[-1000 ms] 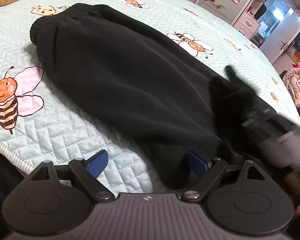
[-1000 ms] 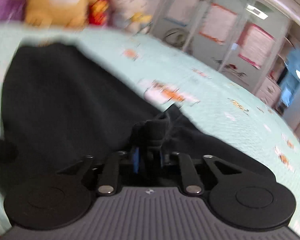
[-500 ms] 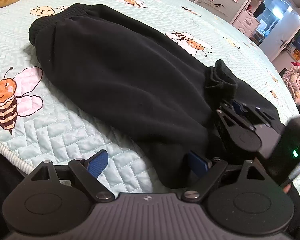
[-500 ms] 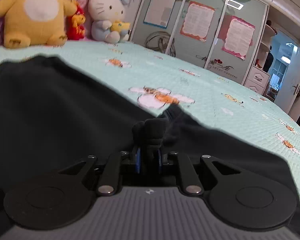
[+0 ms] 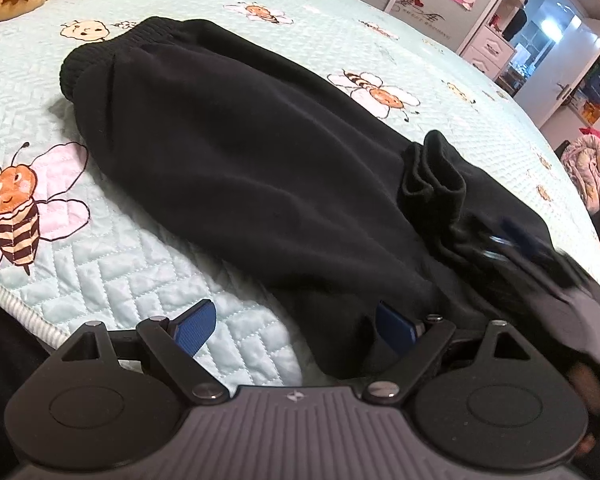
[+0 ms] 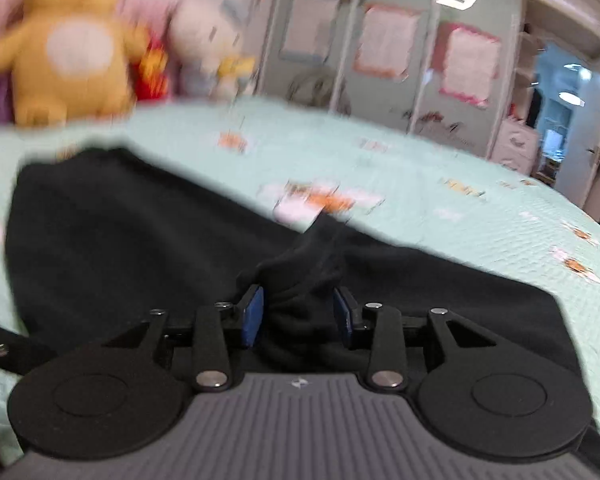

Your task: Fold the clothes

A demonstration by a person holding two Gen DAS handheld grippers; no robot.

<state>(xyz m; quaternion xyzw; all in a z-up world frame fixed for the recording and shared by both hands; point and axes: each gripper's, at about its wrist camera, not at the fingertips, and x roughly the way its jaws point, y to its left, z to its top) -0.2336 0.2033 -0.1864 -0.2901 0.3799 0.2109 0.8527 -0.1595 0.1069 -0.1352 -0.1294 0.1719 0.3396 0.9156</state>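
Note:
Black trousers [image 5: 260, 184] lie folded lengthwise on the bee-print quilt [image 5: 100, 272], waistband at the far left. A bunched cuff [image 5: 432, 176] rests on top of them at the right. My left gripper [image 5: 296, 324] stands open low over the near edge of the cloth, its right fingertip [image 5: 394, 324] at the black fabric and nothing pinched. In the right wrist view my right gripper [image 6: 298, 314] has its jaws opening, with the cuff [image 6: 308, 264] loose between the blue pads. In the left wrist view it is a blur [image 5: 516, 244] beside the cuff.
The bed's striped near edge [image 5: 16, 296] runs at the lower left. A yellow plush toy [image 6: 68, 52] and a white one [image 6: 208, 48] sit at the head of the bed. Wardrobe doors [image 6: 380, 52] and a doorway [image 5: 560, 40] stand beyond the far side.
My right gripper's pads, shut on the cuff before, have spread apart, and it has drawn back toward the near right. The cuff stays lying on the trousers. The left gripper has not moved.

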